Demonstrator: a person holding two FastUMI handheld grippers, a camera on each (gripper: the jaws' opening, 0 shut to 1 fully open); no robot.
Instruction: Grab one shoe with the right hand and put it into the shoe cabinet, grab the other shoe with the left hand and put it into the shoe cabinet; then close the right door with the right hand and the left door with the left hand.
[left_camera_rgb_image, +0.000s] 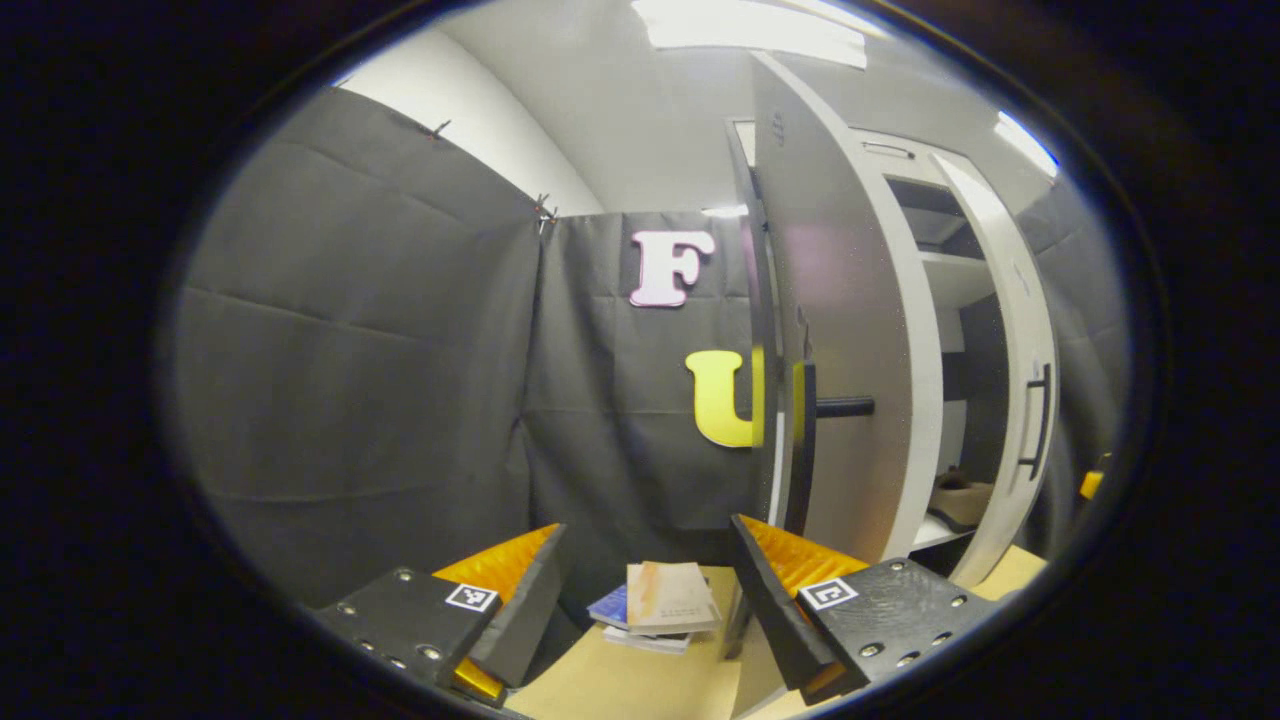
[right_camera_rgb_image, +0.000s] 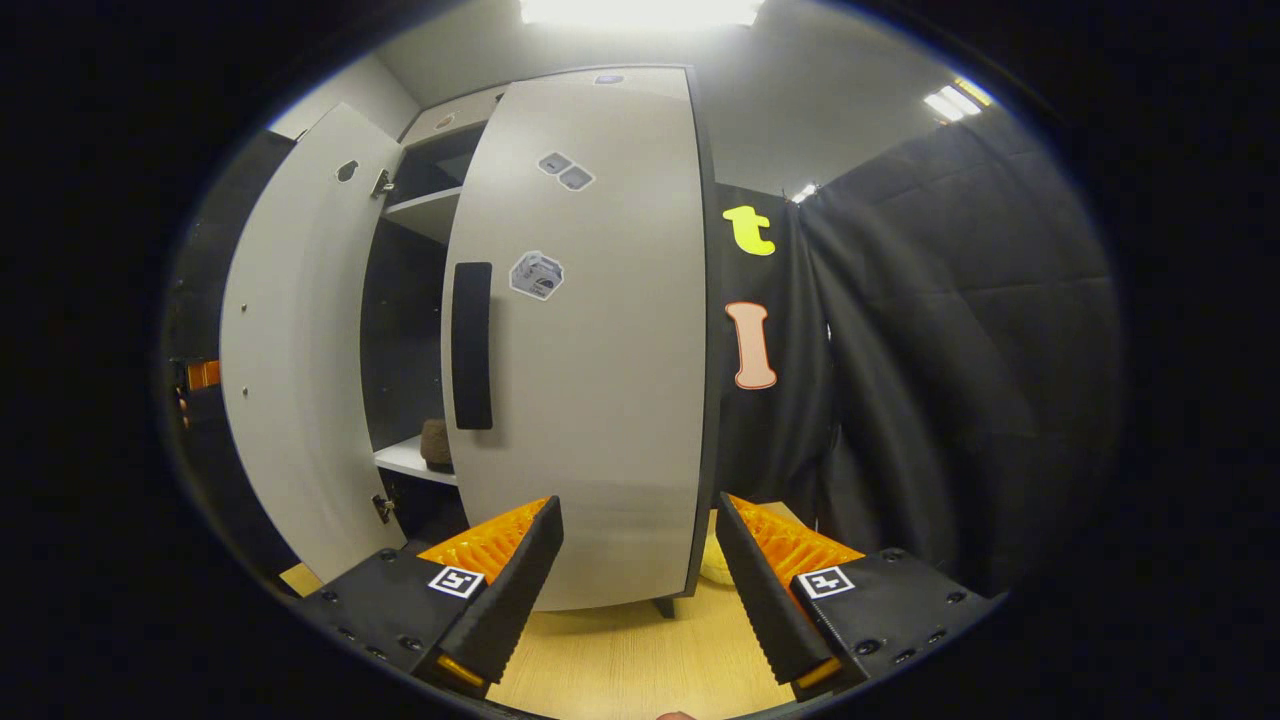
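Standing partly open, the tall pale-grey shoe cabinet (right_camera_rgb_image: 440, 130) shows its right door (right_camera_rgb_image: 590, 340) swung most of the way across the front, its dark bar handle (right_camera_rgb_image: 472, 345) facing out. The left door (right_camera_rgb_image: 300, 350) hangs wide. A brown shoe (right_camera_rgb_image: 436, 445) sits on the white lower shelf (right_camera_rgb_image: 410, 462) inside. The right tool (right_camera_rgb_image: 636, 560) is spread, holding nothing, just before the right door. The left tool (left_camera_rgb_image: 650, 590) is likewise spread and empty, above a small stack of books (left_camera_rgb_image: 660, 605) on the light wooden floor (left_camera_rgb_image: 620, 680).

Left gripper view beside the left door (left_camera_rgb_image: 840, 330), right gripper view close before the right door (right_camera_rgb_image: 590, 340), shared cabinet interior.
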